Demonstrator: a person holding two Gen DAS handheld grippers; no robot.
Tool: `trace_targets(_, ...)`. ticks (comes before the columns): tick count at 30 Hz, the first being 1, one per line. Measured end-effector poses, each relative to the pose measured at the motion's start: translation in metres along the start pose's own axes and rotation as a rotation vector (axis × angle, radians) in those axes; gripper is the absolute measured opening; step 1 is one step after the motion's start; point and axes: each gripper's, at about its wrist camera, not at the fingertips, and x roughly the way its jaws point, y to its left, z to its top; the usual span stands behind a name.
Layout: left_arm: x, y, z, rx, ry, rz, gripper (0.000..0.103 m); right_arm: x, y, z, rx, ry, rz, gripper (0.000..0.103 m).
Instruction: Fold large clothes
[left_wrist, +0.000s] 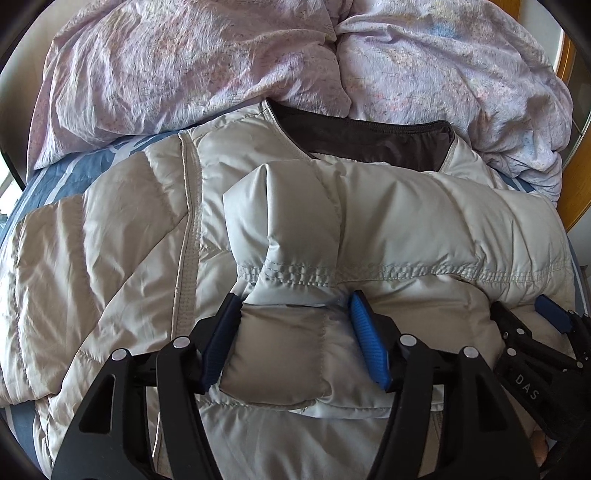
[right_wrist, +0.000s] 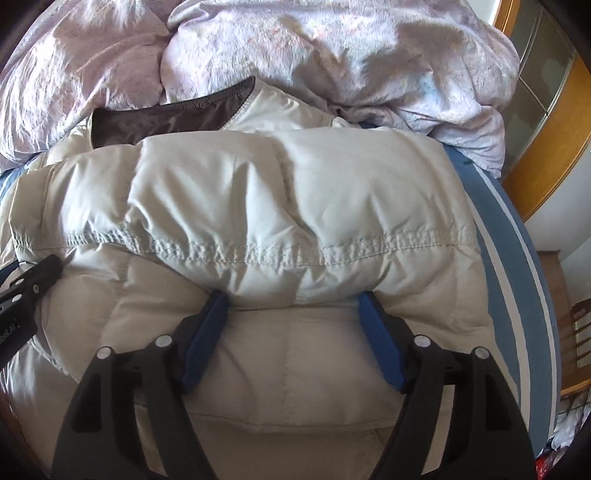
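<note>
A pale grey puffer jacket (left_wrist: 110, 240) lies spread on the bed, its dark lining (left_wrist: 369, 140) showing at the collar. One sleeve (left_wrist: 406, 221) is folded across the body. The sleeve cuff (left_wrist: 280, 350) sits between the blue pads of my left gripper (left_wrist: 294, 299), and both pads touch its sides. In the right wrist view, my right gripper (right_wrist: 292, 295) stands open over the jacket (right_wrist: 280, 369), its fingertips at the near edge of the folded sleeve (right_wrist: 295, 206) with only flat fabric beneath. The right gripper (left_wrist: 521, 304) also shows at the right of the left wrist view.
A crumpled pink-lilac duvet (left_wrist: 184, 74) is heaped behind the jacket. The blue striped sheet (right_wrist: 517, 240) shows along the bed's right edge. Beyond it stand a wooden cabinet frame (right_wrist: 546, 147) and a wooden chair (right_wrist: 580, 332).
</note>
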Motion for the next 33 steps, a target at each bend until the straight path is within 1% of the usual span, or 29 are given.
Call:
trace_targets(1, 0.0, 0.0, 0.0, 0.001, -0.002, 0.002, 0.064, 0.001, 0.0, 0.0, 0.003, 0.002, -0.005, 0.078)
trace_targets(3, -0.001, 0.0, -0.001, 0.002, -0.006, 0.002, 0.064, 0.0, 0.0, 0.0, 0.007, 0.009, -0.005, 0.079)
trace_targets(5, -0.005, 0.001, -0.002, -0.001, -0.006, -0.006, 0.064, -0.006, -0.006, 0.004, 0.036, 0.017, 0.023, 0.074)
trace_targets(7, -0.006, 0.001, -0.003, 0.004, -0.008, -0.007, 0.064, -0.009, -0.013, 0.008, 0.063, 0.011, 0.058, 0.074)
trace_targets(9, -0.005, 0.0, -0.002, 0.008, -0.006, -0.002, 0.064, -0.004, -0.009, 0.006, 0.053, 0.03, 0.035, 0.075)
trace_targets(11, -0.007, 0.0, -0.003, 0.013, -0.009, -0.002, 0.064, 0.0, -0.002, 0.004, 0.029, 0.015, -0.005, 0.08)
trace_targets(13, -0.013, 0.003, -0.006, 0.011, -0.01, -0.016, 0.064, -0.001, -0.004, 0.004, 0.033, 0.008, 0.001, 0.08)
trace_targets(15, -0.023, 0.012, -0.009, -0.011, -0.01, -0.041, 0.065, -0.006, -0.007, 0.003, 0.038, -0.004, 0.01, 0.08)
trace_targets(17, -0.036, 0.025, -0.013, -0.039, -0.012, -0.086, 0.065, -0.015, -0.009, -0.001, 0.045, -0.021, 0.011, 0.081)
trace_targets(18, -0.044, 0.033, -0.016, -0.057, -0.014, -0.097, 0.065, -0.022, -0.01, -0.003, 0.049, -0.036, 0.023, 0.081)
trace_targets(21, -0.071, 0.068, -0.031, -0.111, -0.022, -0.141, 0.066, -0.043, -0.007, -0.013, 0.044, -0.073, 0.055, 0.081)
trace_targets(24, -0.099, 0.115, -0.051, -0.202, -0.048, -0.144, 0.067, -0.061, -0.003, -0.02, 0.03, -0.101, 0.083, 0.081)
trace_targets(26, -0.118, 0.151, -0.069, -0.27, -0.066, -0.15, 0.067, -0.073, 0.002, -0.026, 0.023, -0.112, 0.117, 0.081)
trace_targets(28, -0.137, 0.189, -0.087, -0.342, -0.089, -0.128, 0.067, -0.086, 0.009, -0.032, 0.008, -0.13, 0.143, 0.081)
trace_targets(30, -0.154, 0.227, -0.105, -0.424, -0.112, -0.088, 0.067, -0.096, 0.014, -0.038, -0.005, -0.143, 0.158, 0.081)
trace_targets(33, -0.168, 0.291, -0.134, -0.591, -0.128, -0.007, 0.067, -0.109, 0.022, -0.043, -0.022, -0.158, 0.181, 0.082)
